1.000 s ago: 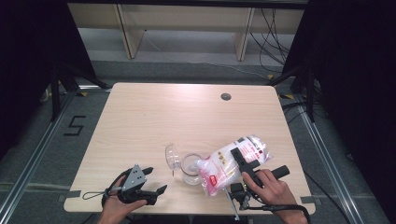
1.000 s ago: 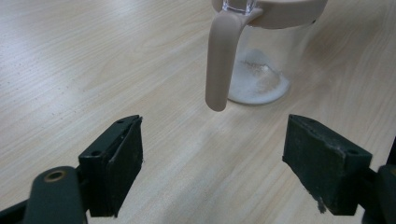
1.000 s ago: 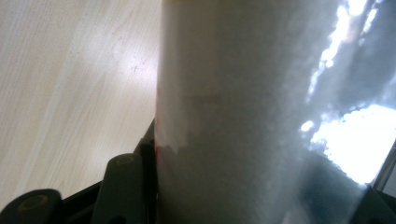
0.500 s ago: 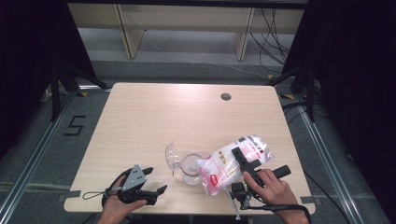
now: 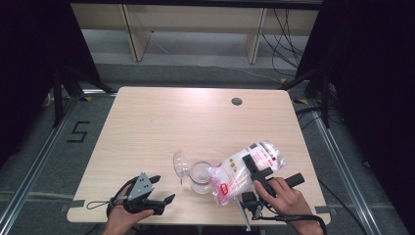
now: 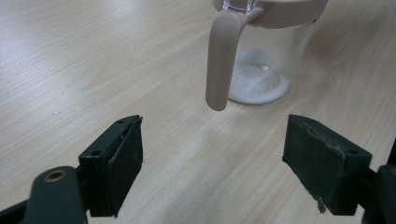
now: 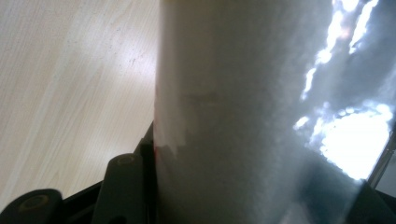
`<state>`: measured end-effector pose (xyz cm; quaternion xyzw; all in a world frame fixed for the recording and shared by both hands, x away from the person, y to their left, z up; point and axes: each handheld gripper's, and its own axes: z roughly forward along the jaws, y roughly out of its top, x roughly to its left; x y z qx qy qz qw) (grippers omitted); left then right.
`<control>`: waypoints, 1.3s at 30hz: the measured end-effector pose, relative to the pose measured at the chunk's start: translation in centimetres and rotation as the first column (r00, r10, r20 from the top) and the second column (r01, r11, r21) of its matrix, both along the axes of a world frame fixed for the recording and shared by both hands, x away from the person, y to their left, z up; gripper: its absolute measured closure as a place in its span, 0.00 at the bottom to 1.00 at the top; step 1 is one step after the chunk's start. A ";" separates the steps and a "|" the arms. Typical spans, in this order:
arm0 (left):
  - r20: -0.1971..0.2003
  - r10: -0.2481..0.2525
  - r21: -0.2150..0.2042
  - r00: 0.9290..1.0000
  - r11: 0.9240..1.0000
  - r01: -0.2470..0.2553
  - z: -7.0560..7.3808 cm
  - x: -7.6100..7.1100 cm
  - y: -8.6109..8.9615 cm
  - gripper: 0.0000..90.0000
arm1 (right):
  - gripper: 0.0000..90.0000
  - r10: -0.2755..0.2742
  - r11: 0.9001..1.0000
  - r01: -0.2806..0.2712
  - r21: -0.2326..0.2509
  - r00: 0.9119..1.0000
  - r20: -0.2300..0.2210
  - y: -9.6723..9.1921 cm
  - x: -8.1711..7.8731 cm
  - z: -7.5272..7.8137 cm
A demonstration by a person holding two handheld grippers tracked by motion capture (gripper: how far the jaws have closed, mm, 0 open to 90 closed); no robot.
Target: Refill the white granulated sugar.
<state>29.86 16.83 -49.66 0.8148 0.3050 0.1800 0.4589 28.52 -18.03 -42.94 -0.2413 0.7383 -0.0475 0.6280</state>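
A clear plastic bag (image 5: pixel 234 172) of white powder with a red and white label is tilted, its lower end at the rim of a small clear jar (image 5: pixel 200 178). My right gripper (image 5: pixel 252 162) is shut on the bag from above. In the right gripper view the bag (image 7: pixel 243 116) presses close against the camera and hides one jaw. The jar's hinged lid (image 5: pixel 181 164) stands open to its left. In the left gripper view the jar (image 6: pixel 261 70) holds some white powder at its bottom, and a beige handle (image 6: pixel 222 60) hangs down from its rim. My left gripper (image 5: pixel 164 189) (image 6: pixel 212 163) is open and empty, low over the table, left of the jar.
The wooden table (image 5: pixel 195 122) has a round cable hole (image 5: pixel 237 102) near its back right. A cable trails from the right gripper over the table's front edge (image 5: pixel 244 215). Shelving (image 5: pixel 195 29) stands beyond the table.
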 end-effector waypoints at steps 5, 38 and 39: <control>0.000 0.000 0.000 1.000 1.000 0.000 0.0 0.0 0.0 0.22 | 0.56 -0.021 1.000 0.021 0.023 1.000 -0.008 -0.1 -0.1 -0.2; 0.004 0.005 -0.010 1.000 1.000 -0.005 -0.1 0.0 -0.1 0.22 | 0.57 -0.006 1.000 0.006 0.025 1.000 -0.008 -0.1 -0.1 -0.1; 0.006 0.002 0.003 1.000 1.000 -0.002 0.0 0.0 0.0 0.22 | 0.57 -0.004 1.000 0.004 0.027 1.000 -0.009 -0.1 -0.1 -0.1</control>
